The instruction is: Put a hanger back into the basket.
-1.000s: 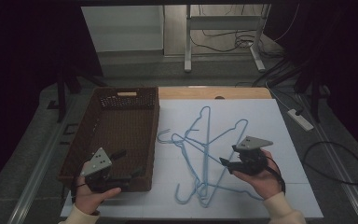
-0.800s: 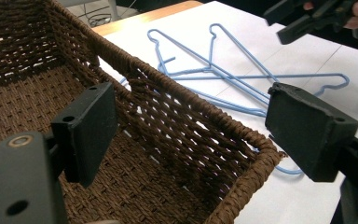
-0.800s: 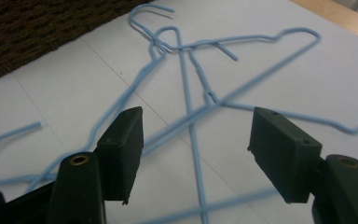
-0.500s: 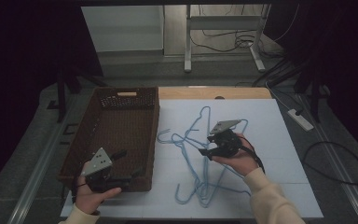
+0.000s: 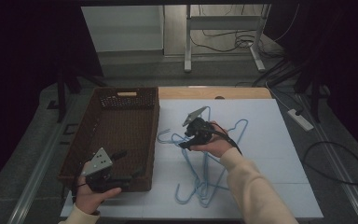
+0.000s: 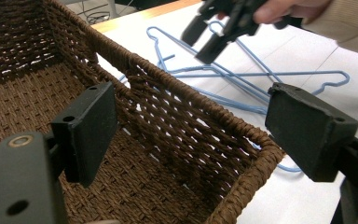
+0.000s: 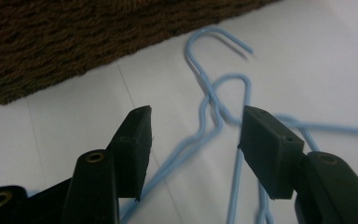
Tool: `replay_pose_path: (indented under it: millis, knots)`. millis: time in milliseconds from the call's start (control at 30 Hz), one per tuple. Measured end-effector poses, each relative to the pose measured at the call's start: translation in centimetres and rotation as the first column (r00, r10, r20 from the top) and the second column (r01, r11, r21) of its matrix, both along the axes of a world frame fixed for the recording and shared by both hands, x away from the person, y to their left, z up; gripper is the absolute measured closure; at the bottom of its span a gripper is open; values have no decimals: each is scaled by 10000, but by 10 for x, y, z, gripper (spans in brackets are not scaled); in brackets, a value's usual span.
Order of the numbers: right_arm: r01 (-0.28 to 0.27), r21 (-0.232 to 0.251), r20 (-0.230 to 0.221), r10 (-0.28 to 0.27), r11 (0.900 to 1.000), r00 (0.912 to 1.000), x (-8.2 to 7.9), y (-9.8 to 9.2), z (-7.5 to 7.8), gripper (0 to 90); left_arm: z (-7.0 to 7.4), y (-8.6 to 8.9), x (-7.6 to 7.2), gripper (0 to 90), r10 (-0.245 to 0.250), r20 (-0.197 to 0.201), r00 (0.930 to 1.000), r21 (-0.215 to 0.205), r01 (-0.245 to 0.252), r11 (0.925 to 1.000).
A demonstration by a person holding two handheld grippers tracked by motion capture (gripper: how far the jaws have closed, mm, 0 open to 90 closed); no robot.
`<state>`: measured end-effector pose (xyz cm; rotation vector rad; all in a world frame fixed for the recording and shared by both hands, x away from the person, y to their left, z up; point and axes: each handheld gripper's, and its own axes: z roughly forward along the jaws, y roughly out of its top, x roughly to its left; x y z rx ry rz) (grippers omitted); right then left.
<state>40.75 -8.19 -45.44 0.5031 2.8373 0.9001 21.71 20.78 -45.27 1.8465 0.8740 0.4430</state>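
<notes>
**Closing in over the blue hangers**

Narrowing its jaws, the right gripper (image 5: 185, 140) is hovering partly open above the blue wire hangers (image 5: 205, 163); wire is lying beneath the gap in the right gripper view, ungripped. The hangers are sprawling on the white table (image 5: 279, 154), just beside the wicker basket (image 5: 121, 135). The left gripper (image 5: 133, 165) is gaping wide, straddling the basket's near corner, holding nothing.

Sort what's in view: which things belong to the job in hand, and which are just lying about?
In the job: blue wire hangers, wicker basket, right gripper, its jaws just closing over a hanger neck.
Lying about: power strip, floor cables.
</notes>
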Motion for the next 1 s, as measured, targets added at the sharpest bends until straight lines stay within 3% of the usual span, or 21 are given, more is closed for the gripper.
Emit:
replay_pose_path:
  millis: [400,567,733,1000]
  knots:
    - [-1045,-899,-592,994,9905,9933,32,48,-32,474,-1,3,1,178,39,-8,10000,-1,-39,10000]
    - [-1318,-1105,-863,1226,9851,9887,43,56,-42,501,-2,3,1,177,34,-14,10000,12,-34,10000]
    - [-1483,-1229,-782,1394,9813,9871,49,60,-48,561,-1,4,1,178,52,-37,10000,12,-52,10000]
    - [-1858,-1726,-774,1747,9673,9816,53,67,-51,664,-2,4,2,177,74,-30,10000,6,-74,10000]
